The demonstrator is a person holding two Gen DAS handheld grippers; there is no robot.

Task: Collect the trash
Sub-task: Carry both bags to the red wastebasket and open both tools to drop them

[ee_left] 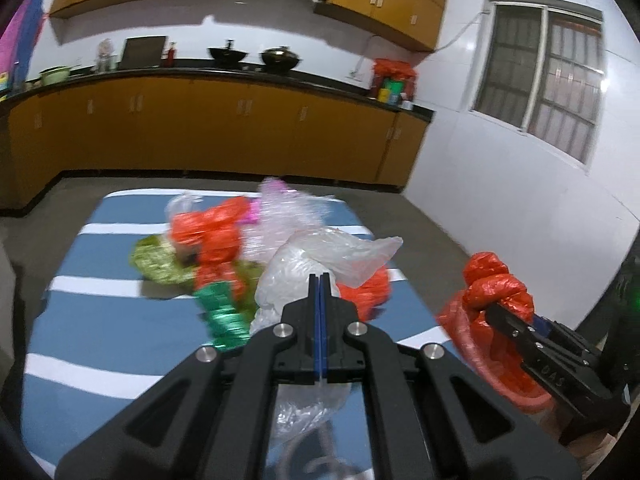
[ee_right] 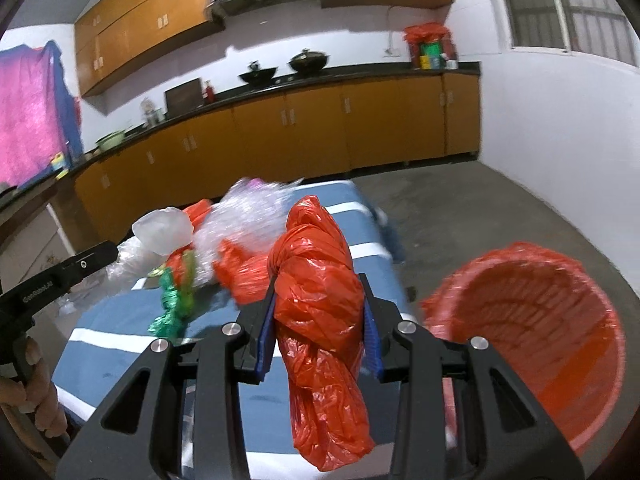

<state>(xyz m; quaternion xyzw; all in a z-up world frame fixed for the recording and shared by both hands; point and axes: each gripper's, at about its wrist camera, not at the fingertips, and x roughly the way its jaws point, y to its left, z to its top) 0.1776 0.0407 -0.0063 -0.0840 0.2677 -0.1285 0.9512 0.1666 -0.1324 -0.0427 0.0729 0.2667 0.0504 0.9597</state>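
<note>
My left gripper (ee_left: 320, 280) is shut on a clear plastic bag (ee_left: 320, 256), which hangs above the blue-and-white striped table (ee_left: 100, 320). My right gripper (ee_right: 320, 292) is shut on a knotted orange plastic bag (ee_right: 320, 300); that orange bag (ee_left: 496, 284) also shows at the right of the left wrist view. A red basket (ee_right: 540, 320) stands on the floor to the right of the table, just right of the right gripper. More trash lies on the table: orange bags (ee_left: 208, 236), a bubble-wrap bundle (ee_left: 280, 216), a green foil wrapper (ee_left: 224, 316) and a yellow-green wrapper (ee_left: 156, 260).
Orange kitchen cabinets (ee_left: 200, 140) with a black counter run behind the table, with pots and bowls on top. A white wall with a window (ee_left: 540, 68) is at the right. Grey floor (ee_right: 460, 208) lies between table, basket and wall. A person's hand (ee_right: 36, 392) holds the left gripper's handle.
</note>
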